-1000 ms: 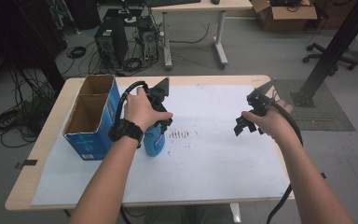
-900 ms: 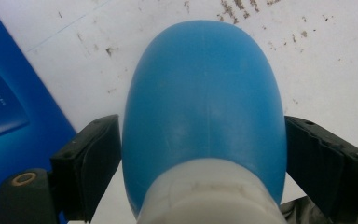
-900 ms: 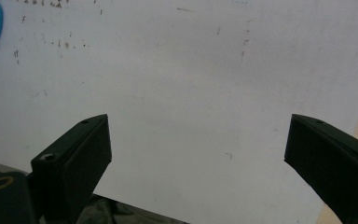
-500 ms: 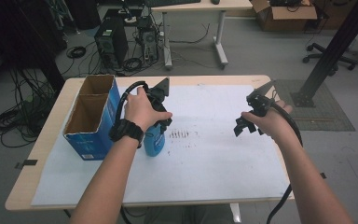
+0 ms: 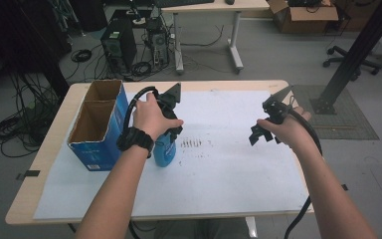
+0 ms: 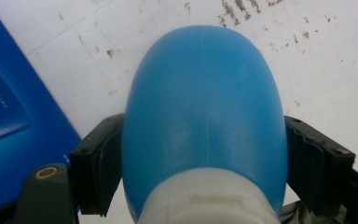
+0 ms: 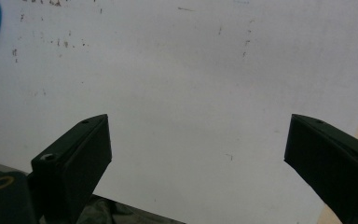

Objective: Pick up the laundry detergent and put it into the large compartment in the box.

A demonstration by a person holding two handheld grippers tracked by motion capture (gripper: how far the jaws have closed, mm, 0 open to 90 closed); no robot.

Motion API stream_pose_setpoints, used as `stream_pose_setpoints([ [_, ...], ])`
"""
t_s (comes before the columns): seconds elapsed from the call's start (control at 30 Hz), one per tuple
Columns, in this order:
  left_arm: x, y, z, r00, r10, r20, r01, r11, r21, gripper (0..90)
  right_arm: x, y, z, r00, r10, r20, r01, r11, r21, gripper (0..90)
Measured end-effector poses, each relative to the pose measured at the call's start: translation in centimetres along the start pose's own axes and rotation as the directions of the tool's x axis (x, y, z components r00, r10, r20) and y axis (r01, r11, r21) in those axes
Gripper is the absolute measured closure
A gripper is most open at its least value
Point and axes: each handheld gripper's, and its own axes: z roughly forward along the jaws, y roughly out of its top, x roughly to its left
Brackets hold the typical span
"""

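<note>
Gripping blue bottle (image 6: 200, 116) beside box (image 5: 97, 127), bare sheet (image 5: 238, 164) rightward

Left gripper (image 6: 200, 163) fingers (image 6: 95, 172) closer around blue bottle (image 6: 200, 112)

Faint white print on the blue box (image 6: 9, 116) is too small to read.

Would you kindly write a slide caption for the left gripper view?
Left tool closing both jaws around a blue bottle standing on the white table cover.
</note>
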Motion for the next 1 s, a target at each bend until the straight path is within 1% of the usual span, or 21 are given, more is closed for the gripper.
stream_pose_setpoints([
  [0.33, 0.00, 0.03, -0.01, 1.0000, -0.002, -0.005, 0.002, 1.0000, -0.006, 25.0, -0.08, -0.03, 0.21, 1.0000, 0.003, -0.002, -0.003, 1.000, 0.005, 7.4],
  [0.47, -0.03, 0.06, -0.03, 1.0000, 0.001, -0.005, -0.001, 1.0000, 0.001, 27.0, -0.10, -0.06, 0.16, 1.0000, 0.004, -0.004, -0.004, 1.000, 0.003, 7.4],
  [0.63, -0.08, 0.13, -0.03, 1.0000, 0.003, -0.005, -0.003, 1.0000, -0.002, 27.2, -0.17, -0.09, 0.15, 1.0000, 0.004, -0.004, -0.004, 1.000, 0.002, 7.5],
  [1.0, 0.02, 0.17, -0.03, 1.0000, 0.002, -0.007, -0.002, 1.0000, 0.003, 32.2, -0.22, -0.10, 0.14, 0.9999, 0.007, -0.009, -0.007, 1.000, 0.000, 7.8],
])
